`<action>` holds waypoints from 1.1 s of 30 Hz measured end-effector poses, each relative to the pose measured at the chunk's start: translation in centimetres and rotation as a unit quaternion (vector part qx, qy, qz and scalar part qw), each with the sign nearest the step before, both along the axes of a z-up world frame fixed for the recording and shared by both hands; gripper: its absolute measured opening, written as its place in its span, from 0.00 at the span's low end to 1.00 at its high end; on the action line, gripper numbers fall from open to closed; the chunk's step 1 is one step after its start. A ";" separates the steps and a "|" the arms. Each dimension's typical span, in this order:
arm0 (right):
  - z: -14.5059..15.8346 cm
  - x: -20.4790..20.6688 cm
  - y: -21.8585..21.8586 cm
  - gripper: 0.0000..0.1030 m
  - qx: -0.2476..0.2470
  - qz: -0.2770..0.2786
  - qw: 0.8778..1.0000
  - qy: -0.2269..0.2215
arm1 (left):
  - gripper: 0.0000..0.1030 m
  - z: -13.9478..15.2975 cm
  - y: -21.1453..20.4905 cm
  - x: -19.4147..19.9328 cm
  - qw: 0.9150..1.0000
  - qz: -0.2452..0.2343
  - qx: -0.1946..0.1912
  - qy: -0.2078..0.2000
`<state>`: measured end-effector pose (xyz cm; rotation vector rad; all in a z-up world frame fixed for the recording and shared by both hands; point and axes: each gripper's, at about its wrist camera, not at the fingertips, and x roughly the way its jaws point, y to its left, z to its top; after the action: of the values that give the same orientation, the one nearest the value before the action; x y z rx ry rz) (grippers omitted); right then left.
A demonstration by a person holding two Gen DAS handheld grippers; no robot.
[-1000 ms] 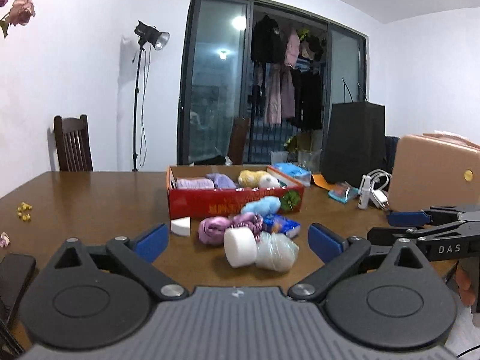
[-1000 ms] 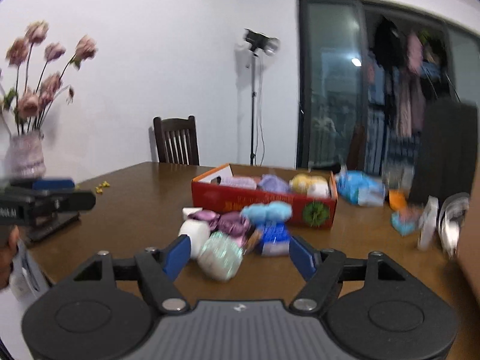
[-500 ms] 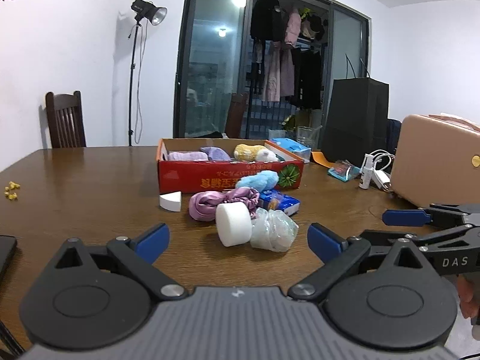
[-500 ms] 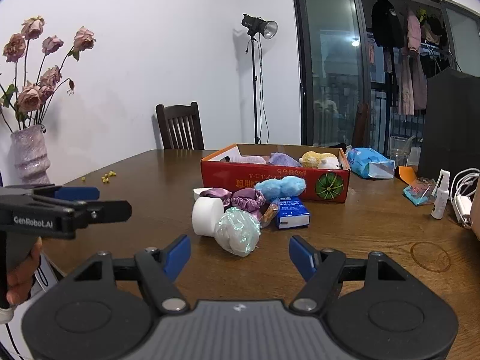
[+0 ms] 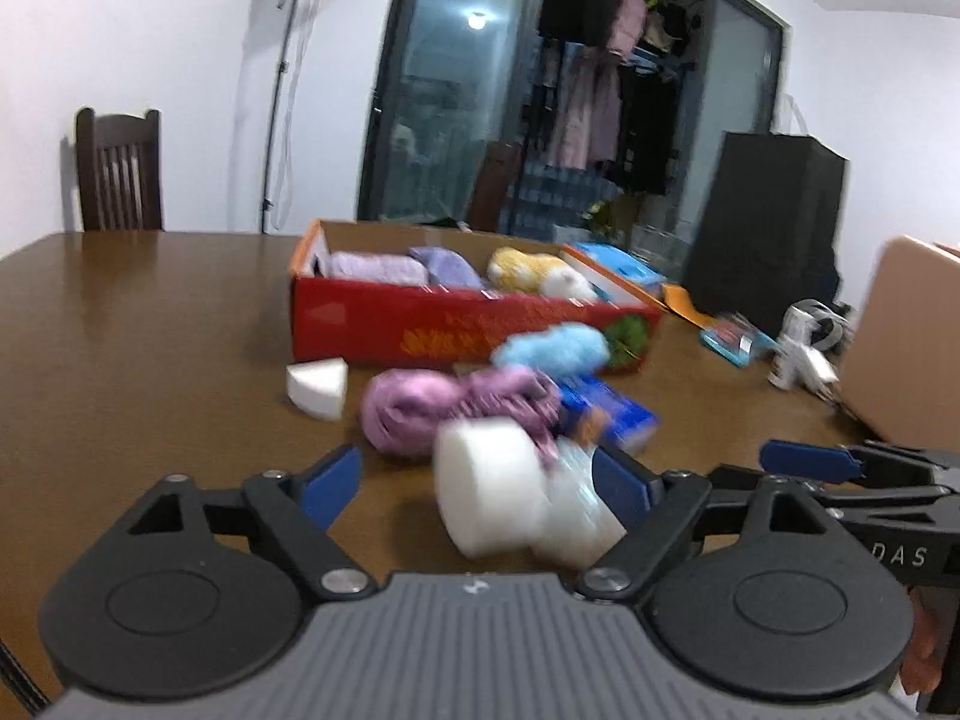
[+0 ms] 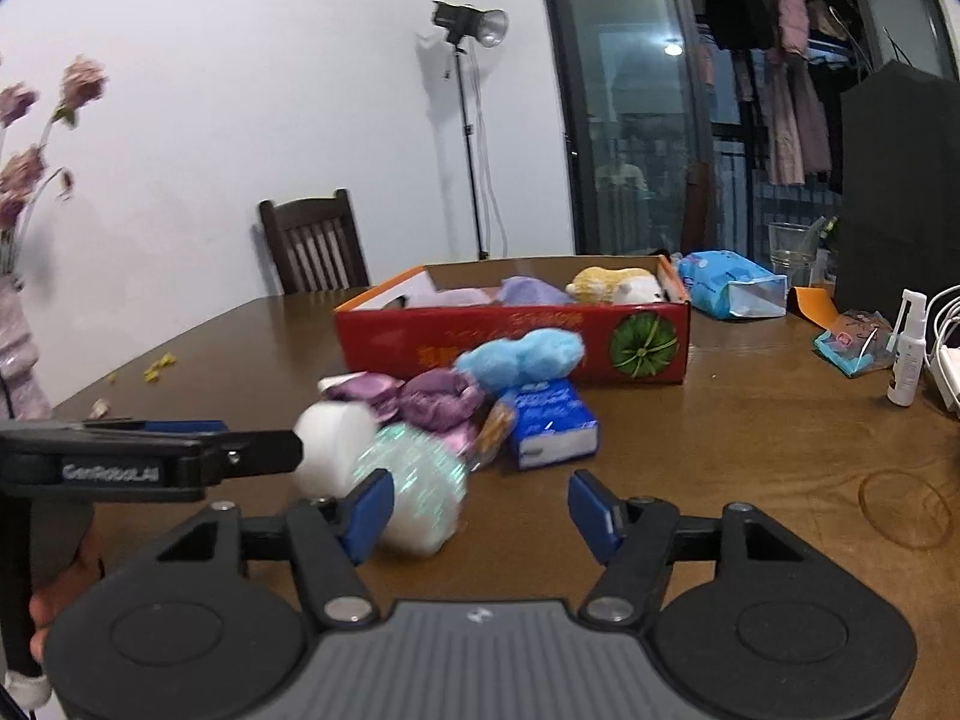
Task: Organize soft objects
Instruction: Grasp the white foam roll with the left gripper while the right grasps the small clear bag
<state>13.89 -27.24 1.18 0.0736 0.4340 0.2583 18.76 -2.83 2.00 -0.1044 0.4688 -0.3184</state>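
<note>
As both hands close in on the pile before the red box (image 5: 468,324), left gripper (image 5: 474,480) narrows around the white foam roll (image 5: 486,486), not yet pinching; right gripper (image 6: 480,504) narrows too, still spread, empty.

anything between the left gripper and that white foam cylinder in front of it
Nothing visible. The white foam cylinder lies right ahead of the left gripper, whose jaws have just been closing but have not reached it. A clear crinkly bundle leans against the cylinder's right side, beside it, not in front.

Bare table (image 6: 750,450) right of pile; white foam roll (image 5: 489,495), shiny pouch (image 6: 414,489) block straight approach to red box (image 6: 510,342).
</note>
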 end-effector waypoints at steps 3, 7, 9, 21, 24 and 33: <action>0.3 2.6 0.3 0.61 -0.017 -0.002 1.000 -0.002 | 0.85 0.3 0.2 1.9 1.000 -0.007 -0.010 0.010; 0.2 6.1 1.3 0.58 -0.043 0.002 0.999 -0.003 | 0.85 -0.9 -0.8 3.2 0.999 -0.022 -0.002 0.031; -0.2 7.9 1.9 0.54 -0.054 0.000 0.999 0.004 | 0.82 -1.7 -1.0 3.9 0.999 -0.014 0.005 0.035; -2.2 10.6 4.0 0.17 -0.093 0.026 0.995 0.015 | 0.34 -2.4 0.7 4.4 0.997 -0.033 -0.040 0.053; -2.1 10.4 3.8 0.16 -0.088 0.025 0.996 0.012 | 0.33 -2.2 0.5 4.2 0.997 -0.027 -0.037 0.055; 0.9 5.8 2.0 0.15 -0.061 0.007 0.998 -0.034 | 0.32 0.1 0.8 0.5 0.999 -0.012 -0.031 0.020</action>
<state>19.66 -25.24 2.04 -0.0578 0.3815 0.2475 19.30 -2.04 2.10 -0.1664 0.5009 -0.3548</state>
